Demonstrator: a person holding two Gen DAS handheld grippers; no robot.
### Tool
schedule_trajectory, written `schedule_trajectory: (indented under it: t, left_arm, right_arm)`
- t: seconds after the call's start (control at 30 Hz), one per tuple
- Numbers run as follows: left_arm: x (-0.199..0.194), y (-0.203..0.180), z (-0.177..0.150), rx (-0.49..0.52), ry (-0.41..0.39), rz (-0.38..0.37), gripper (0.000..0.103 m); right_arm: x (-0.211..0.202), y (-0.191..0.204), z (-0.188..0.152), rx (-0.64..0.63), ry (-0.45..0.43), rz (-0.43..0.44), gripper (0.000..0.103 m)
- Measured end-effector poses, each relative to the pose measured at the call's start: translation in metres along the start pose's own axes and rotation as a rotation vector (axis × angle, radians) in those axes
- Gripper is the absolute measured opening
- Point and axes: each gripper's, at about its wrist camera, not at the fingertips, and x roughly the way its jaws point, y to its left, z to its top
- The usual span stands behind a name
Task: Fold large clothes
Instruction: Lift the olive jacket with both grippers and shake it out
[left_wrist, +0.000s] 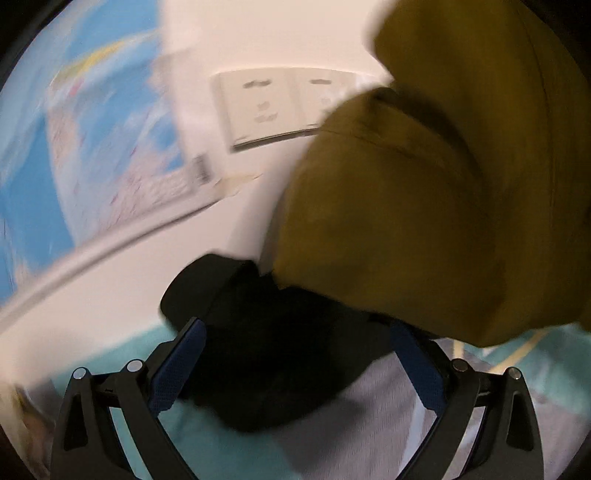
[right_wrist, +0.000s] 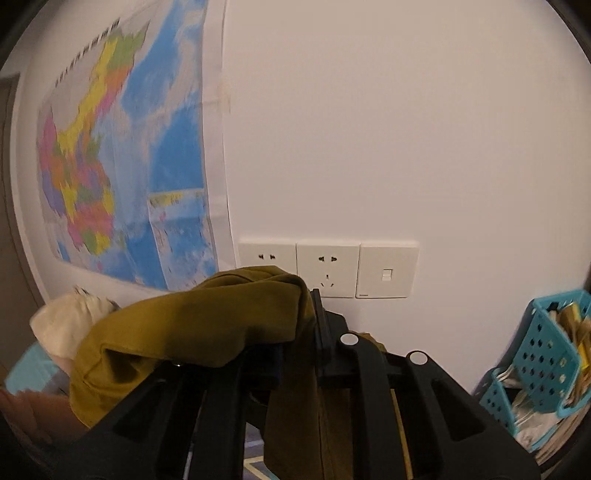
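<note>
Right gripper (right_wrist: 299, 332) pinches an olive garment (right_wrist: 192, 332) up against a white wall (right_wrist: 388, 129); left gripper (left_wrist: 295, 354) stands spread.

The wall fills most of the right wrist view, with a coloured map (right_wrist: 122, 155) hung at its left and 3 white wall plates (right_wrist: 328, 269) low in the middle. The garment drapes over the right gripper's closed jaws and hangs down on both sides of them; in the left wrist view it bulks at the upper right (left_wrist: 424, 203), blurred. There the left gripper's 2 blue pads (left_wrist: 177, 365) stand wide apart, with a black object (left_wrist: 266, 350) between them; contact with the pads cannot be made out. A teal basket (right_wrist: 543, 350) stuffed with packets sits at the right, beside the wall. A cream bundle (right_wrist: 66, 325) lies low at the left, behind the garment.
</note>
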Motion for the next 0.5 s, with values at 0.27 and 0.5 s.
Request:
schedule_trajectory:
  t: [0.27,0.5]
  left_arm:
    - [0.021,-0.010,0.070,0.006,0.000,-0.032,0.003]
    - [-0.069,0.031,0.153,-0.161,-0.174,-0.172,0.003]
  right_arm:
    - [-0.041,-0.008,0.022,-0.001,-0.070,-0.013,0.011]
    - [-0.131,0.017,0.076,-0.086,-0.230,-0.037,0.010]
